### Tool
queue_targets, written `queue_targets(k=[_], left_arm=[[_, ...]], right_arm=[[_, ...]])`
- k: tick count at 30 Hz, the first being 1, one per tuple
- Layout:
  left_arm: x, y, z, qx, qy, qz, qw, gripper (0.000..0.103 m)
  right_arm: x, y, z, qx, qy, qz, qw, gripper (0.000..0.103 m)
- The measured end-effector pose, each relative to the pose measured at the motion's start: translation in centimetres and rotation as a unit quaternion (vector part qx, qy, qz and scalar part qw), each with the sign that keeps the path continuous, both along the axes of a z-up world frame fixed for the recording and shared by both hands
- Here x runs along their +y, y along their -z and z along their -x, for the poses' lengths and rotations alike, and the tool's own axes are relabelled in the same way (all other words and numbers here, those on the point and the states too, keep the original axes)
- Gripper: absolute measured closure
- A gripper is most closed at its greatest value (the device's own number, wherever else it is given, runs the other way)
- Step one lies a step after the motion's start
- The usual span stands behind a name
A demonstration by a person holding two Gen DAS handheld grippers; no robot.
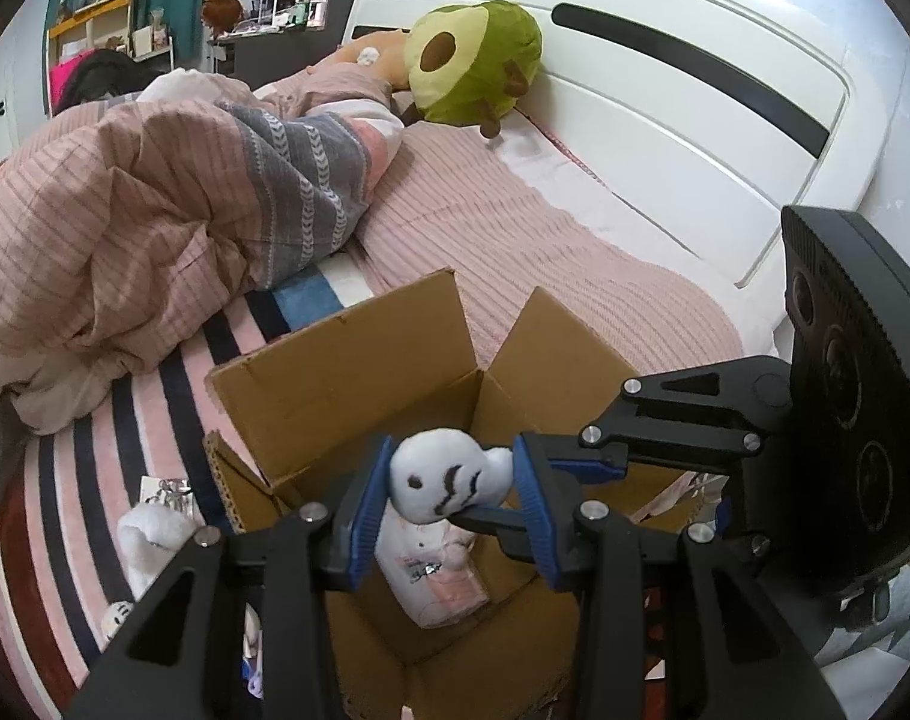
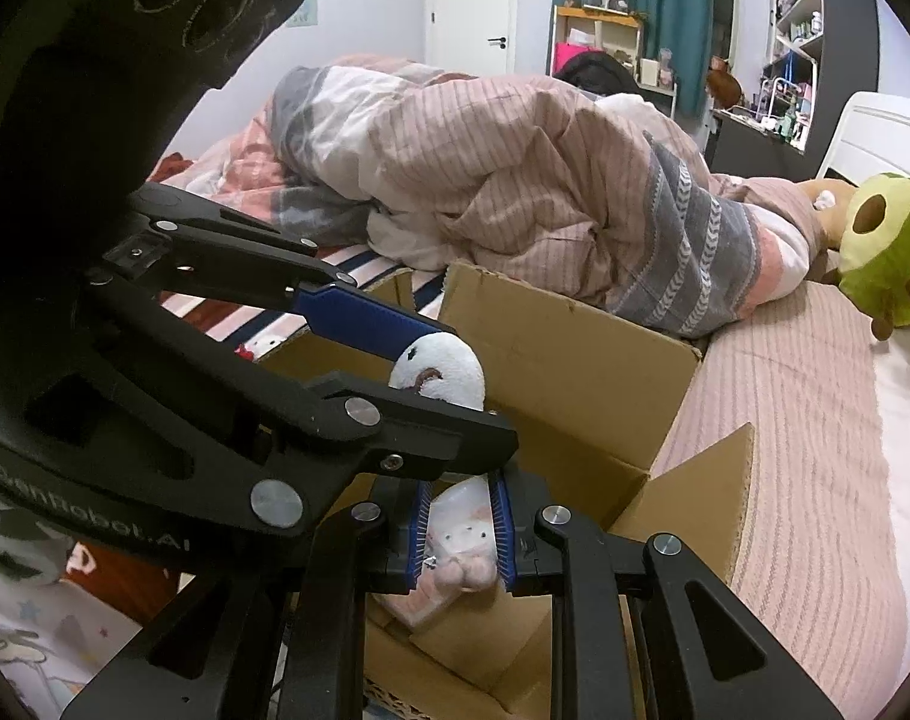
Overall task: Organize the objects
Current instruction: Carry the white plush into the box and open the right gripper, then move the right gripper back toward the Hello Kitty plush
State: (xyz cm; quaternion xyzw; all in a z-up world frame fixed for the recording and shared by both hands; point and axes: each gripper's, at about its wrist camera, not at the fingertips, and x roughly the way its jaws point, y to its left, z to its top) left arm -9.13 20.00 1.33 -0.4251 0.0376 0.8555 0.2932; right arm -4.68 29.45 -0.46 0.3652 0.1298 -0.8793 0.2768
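While over cardboard box (image 1: 347, 360), left tongs (image 1: 452, 489) clamp white plush (image 1: 443, 474); right tongs (image 2: 462, 531) — pinching seemingly pink plush (image 2: 461, 570).

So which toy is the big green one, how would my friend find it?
Look at the white headboard at the top of the bed. Leaning against it, past the crumpled pink blanket, sits the avocado plush. It is the only green toy, round with a brown pit in its pale middle.

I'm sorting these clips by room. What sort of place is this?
A bedroom, most likely: a bed with a white headboard, a rumpled striped duvet and an avocado plush toy.
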Motion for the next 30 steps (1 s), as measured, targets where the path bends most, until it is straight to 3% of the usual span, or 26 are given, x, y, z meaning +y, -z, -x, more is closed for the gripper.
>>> queue_targets(k=[3, 5, 6, 7, 20, 30], left_arm=[[0.1, -0.2, 0.0, 0.004, -0.005, 0.011, 0.9999, 0.047], [0.0, -0.3, -0.2, 0.011, -0.009, 0.014, 0.9998, 0.024], [-0.1, -0.5, -0.4, 0.016, -0.009, 0.016, 0.9997, 0.022], [-0.2, -0.6, -0.5, 0.019, -0.009, 0.016, 0.9997, 0.022], [-4.7, -2.0, -2.7, 0.042, -0.025, 0.001, 0.9988, 0.015], [-15.7, -2.6, -5.3, 0.059, -0.102, -0.030, 0.9926, 0.015]], right_arm=[[-0.1, -0.1, -0.2, 0.000, 0.004, -0.008, 1.000, 0.087], [-0.2, -0.2, -0.2, -0.005, 0.012, -0.010, 1.000, 0.071], [-0.1, -0.3, -0.3, -0.004, 0.014, -0.008, 1.000, 0.059], [-0.1, -0.5, -0.5, 0.000, 0.015, -0.006, 1.000, 0.055], [-2.9, -2.0, -2.8, 0.018, 0.017, -0.009, 1.000, 0.054], [-10.8, -3.2, -4.9, 0.024, -0.044, 0.024, 0.998, 0.054]])
